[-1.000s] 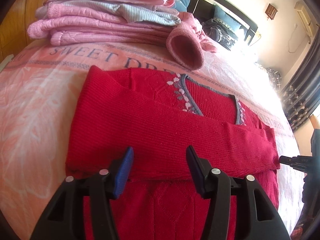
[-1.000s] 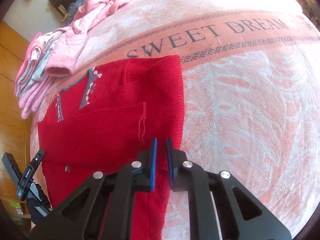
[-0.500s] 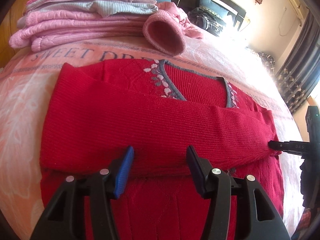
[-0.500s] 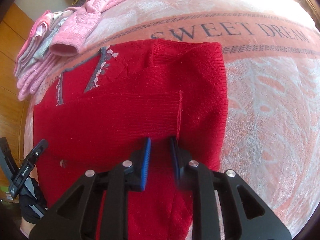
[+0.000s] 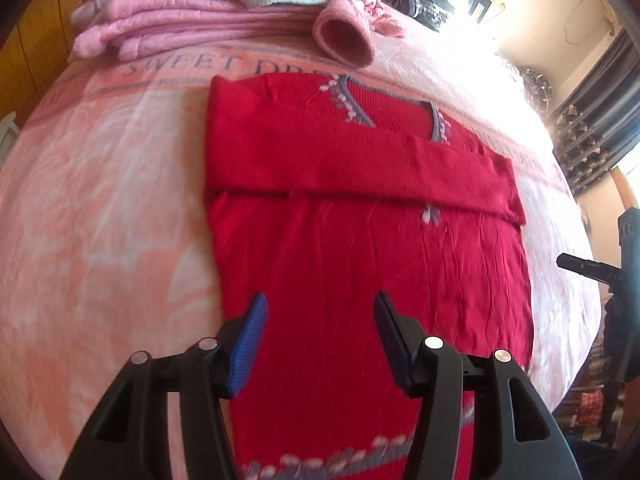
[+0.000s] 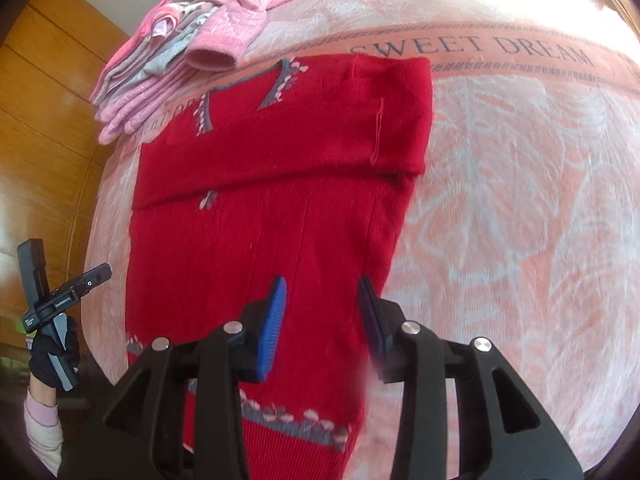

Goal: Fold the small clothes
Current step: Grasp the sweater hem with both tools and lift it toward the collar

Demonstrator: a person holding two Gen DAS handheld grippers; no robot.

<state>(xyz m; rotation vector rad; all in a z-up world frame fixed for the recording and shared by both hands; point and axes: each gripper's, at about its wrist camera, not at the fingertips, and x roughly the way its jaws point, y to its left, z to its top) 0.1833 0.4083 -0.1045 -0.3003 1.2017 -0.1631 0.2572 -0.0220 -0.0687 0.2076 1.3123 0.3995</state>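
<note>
Red knit is what we are working on: the small sweater [image 5: 360, 264] is lying flat on the pink bedspread [image 5: 104, 208], neckline toward the pile, with both sleeves [image 5: 352, 164] folded across the chest in a band. We are holding the left gripper [image 5: 318, 338] and the right gripper [image 6: 322, 322] above the lower body of the sweater, both with jaws spread and pinching nothing.

We are judging the next step to be the hem fold: each gripper should be taking a bottom corner, pinching both layers together, and lifting evenly so the hem is landing square on the sleeve band (uneven lifting would be skewing the stack). Keeping the cloth taut between the two grips should be smoothing the vertical creases showing in the body.

Beyond the sweater, folded pink clothes [image 5: 192, 12] are sitting stacked near the bedspread's lettered stripe, with one pink cuff [image 5: 344, 40] resting just beside the collar.

We are not seeing the hem's corners; the gripper bodies are covering them in both views. The far room is washing out in glare, and the sweater's edges are blurring.
</note>
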